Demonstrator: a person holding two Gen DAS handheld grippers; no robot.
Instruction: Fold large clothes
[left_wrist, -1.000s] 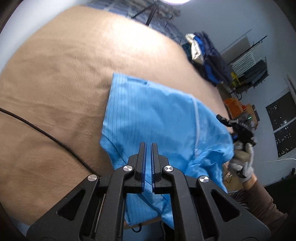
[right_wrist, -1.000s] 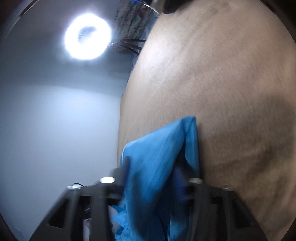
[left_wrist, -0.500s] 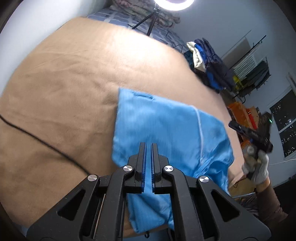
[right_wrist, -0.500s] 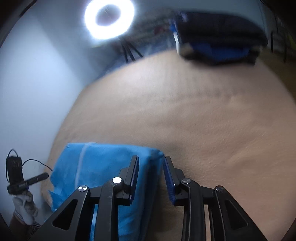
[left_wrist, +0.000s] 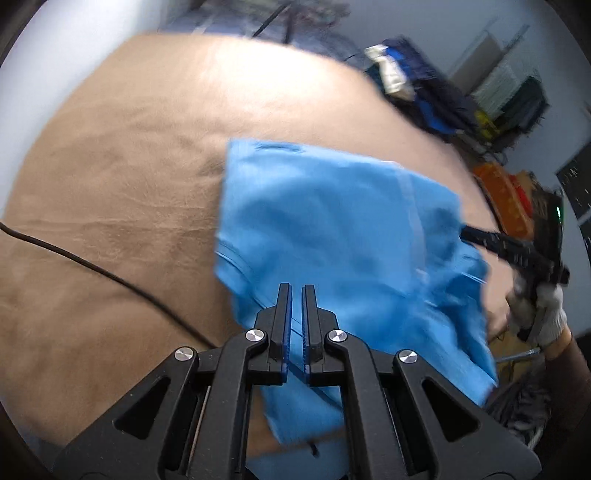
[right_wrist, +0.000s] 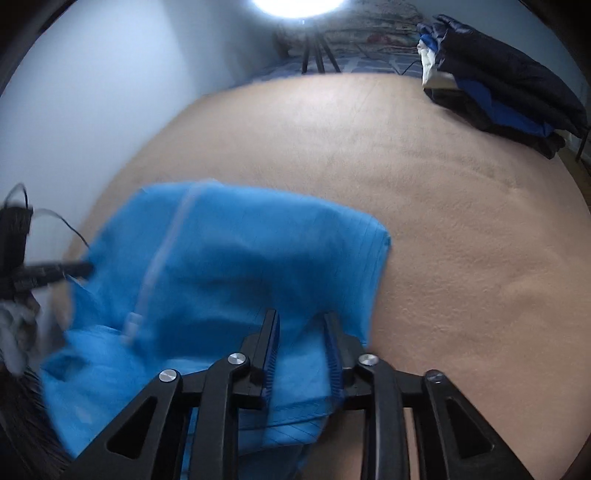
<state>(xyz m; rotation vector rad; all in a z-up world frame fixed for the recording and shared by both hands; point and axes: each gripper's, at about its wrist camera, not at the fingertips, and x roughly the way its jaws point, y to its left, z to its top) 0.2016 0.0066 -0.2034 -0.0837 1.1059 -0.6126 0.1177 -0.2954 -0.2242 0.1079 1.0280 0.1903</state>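
A bright blue garment (left_wrist: 332, 236) lies folded on the tan bed cover (left_wrist: 110, 166); its near edge hangs over the front of the bed. My left gripper (left_wrist: 296, 291) hovers over the garment's near left part, shut, with no cloth seen pinched between its jaws. It also shows blurred at the left edge of the right wrist view, left gripper (right_wrist: 86, 267). My right gripper (right_wrist: 300, 317) stands open over the garment (right_wrist: 240, 266) near its right corner, cloth showing below the gap. A white-gloved hand (left_wrist: 546, 314) holds the right gripper (left_wrist: 469, 233) at the garment's right edge.
A pile of dark and blue clothes (right_wrist: 498, 92) sits at the far right of the bed. A black cable (left_wrist: 110, 273) crosses the cover on the left. A ring light on a tripod (right_wrist: 314, 55) stands behind the bed. Orange crates (left_wrist: 498, 192) and racks stand beyond its right side.
The right gripper had blue cloth between its jaws; it has let go, opened, rolled upright and lifted. The garment's right part now lies on the bed. The left gripper rose a little, still shut.
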